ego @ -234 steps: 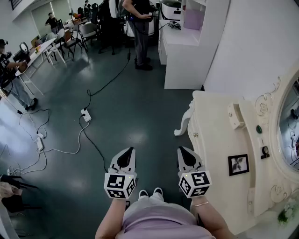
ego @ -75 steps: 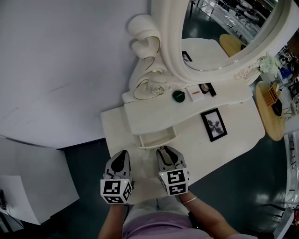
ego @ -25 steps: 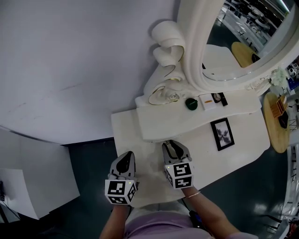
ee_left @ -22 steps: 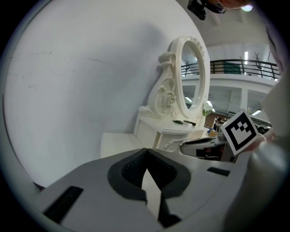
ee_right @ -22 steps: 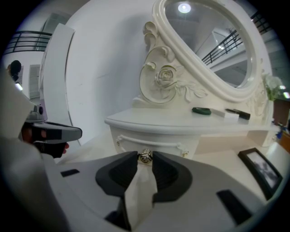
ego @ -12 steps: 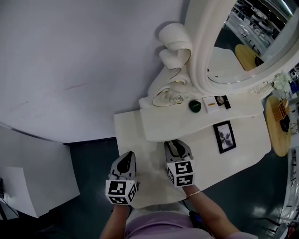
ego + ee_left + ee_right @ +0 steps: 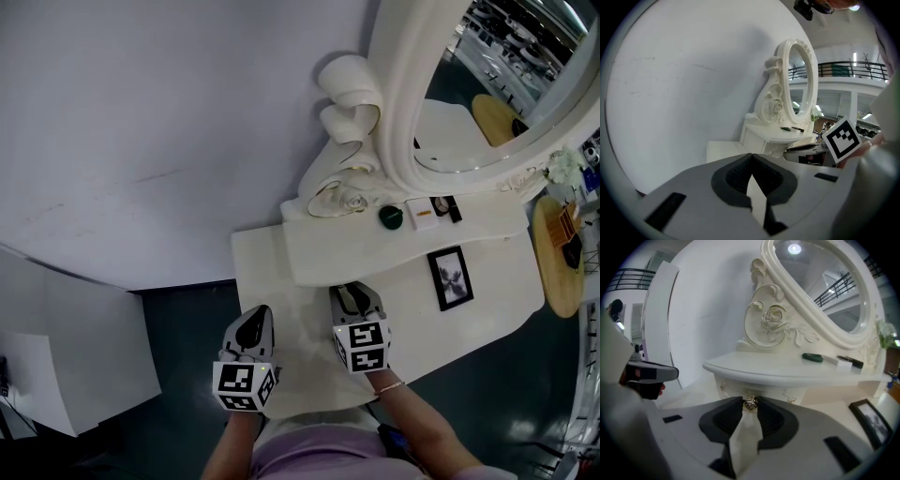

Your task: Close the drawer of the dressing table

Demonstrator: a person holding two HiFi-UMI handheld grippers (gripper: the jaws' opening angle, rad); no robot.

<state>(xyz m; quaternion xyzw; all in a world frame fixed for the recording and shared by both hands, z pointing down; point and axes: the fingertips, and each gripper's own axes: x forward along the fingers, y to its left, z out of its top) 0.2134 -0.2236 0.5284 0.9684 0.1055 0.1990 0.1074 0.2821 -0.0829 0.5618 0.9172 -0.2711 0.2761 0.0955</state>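
The white dressing table (image 7: 422, 314) has a raised shelf (image 7: 375, 246) under an oval mirror (image 7: 487, 84). Its small drawer (image 7: 771, 391) sits pushed in flush beneath the shelf edge. My right gripper (image 7: 349, 292) reaches up to that edge and is shut on the drawer's small metal knob (image 7: 750, 403), which shows between its fingertips. My left gripper (image 7: 253, 315) hovers over the left end of the tabletop, apart from the drawer. Its jaws (image 7: 751, 155) meet at the tips and hold nothing.
On the shelf lie a green disc (image 7: 390, 217) and small cosmetics (image 7: 433, 210). A black picture frame (image 7: 451, 277) lies on the tabletop to the right. A round wooden stool (image 7: 561, 253) stands at the far right. A white wall (image 7: 169, 122) backs the table.
Three seconds ago the drawer stood pulled out in front of my right gripper; now it is in under the shelf. Over the last second neither gripper has visibly moved.
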